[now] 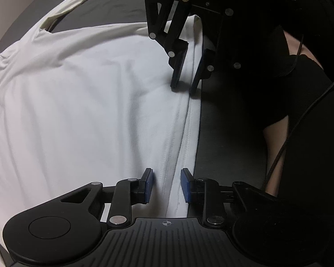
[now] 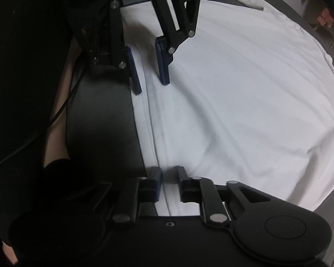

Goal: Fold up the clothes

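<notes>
Shirt hem (image 1: 184,120) between both open claws

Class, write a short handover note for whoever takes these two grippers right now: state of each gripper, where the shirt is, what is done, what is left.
Left gripper: open, fingers straddling the stitched hem.
Right gripper: open, also straddling that hem, further along.
White shirt: spread flat on the dark table, hem along the edge nearest the person.
Done: shirt laid out; no fold visible.
Left: probably close both grippers on the hem, then lift and fold it across.
</notes>
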### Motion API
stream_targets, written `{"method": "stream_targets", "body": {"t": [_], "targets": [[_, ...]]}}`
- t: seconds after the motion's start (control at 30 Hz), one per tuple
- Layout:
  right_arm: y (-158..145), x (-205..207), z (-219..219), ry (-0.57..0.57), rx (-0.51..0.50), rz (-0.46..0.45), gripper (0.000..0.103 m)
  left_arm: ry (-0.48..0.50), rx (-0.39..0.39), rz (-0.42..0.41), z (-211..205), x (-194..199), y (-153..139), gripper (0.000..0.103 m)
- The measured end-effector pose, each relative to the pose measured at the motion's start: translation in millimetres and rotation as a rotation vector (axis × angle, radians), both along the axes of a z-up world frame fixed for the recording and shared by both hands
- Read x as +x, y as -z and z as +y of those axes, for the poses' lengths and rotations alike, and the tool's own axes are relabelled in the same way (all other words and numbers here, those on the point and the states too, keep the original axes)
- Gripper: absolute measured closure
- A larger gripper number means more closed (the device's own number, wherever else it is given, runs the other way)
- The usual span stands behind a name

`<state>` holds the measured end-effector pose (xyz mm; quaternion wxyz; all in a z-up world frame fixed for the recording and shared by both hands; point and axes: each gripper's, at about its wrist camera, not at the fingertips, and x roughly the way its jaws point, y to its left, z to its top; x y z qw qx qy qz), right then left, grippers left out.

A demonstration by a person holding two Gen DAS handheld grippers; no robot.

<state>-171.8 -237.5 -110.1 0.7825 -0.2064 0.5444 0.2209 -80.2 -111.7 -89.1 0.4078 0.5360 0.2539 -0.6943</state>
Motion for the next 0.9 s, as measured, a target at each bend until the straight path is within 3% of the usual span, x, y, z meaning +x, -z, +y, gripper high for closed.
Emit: {"method": "stream_targets", "body": {"t": [0.13, 0.2, 0.4, 0.6, 0.67, 0.7, 0.77, 0.9], "targets": [[-4, 4, -9, 0.045, 0.052, 0.023, 0.100, -0.005, 0.004, 0.010, -1, 0, -1, 0.084], [-7, 7, -15, 0.075, 0.083, 0.030, 0.100, -0.012, 0.008, 0.019, 0, 2, -3, 0.097], [-14, 9, -33, 0.128, 0.226, 0.101, 0.102, -0.034, -0.016, 0.057, 4, 4, -12, 0.099], [-15, 0, -30, 0.074, 0.196, 0.111, 0.102, -0.042, 0.023, 0.126, 4, 5, -14, 0.100], [-16, -2, -27, 0.053, 0.163, 0.073, 0.099, -0.041, 0.059, 0.124, 2, 5, -10, 0.100], [-15, -2, -24, 0.045, 0.143, 0.061, 0.092, -0.036, 0.108, 0.132, 0, 4, -6, 0.100], [-14, -3, -19, 0.028, 0.103, 0.038, 0.083, -0.015, 0.141, 0.084, 0, -5, 3, 0.100], [-7, 4, -15, -0.024, 0.020, 0.022, 0.083, -0.017, 0.125, 0.075, -1, -12, 0, 0.099]]}}
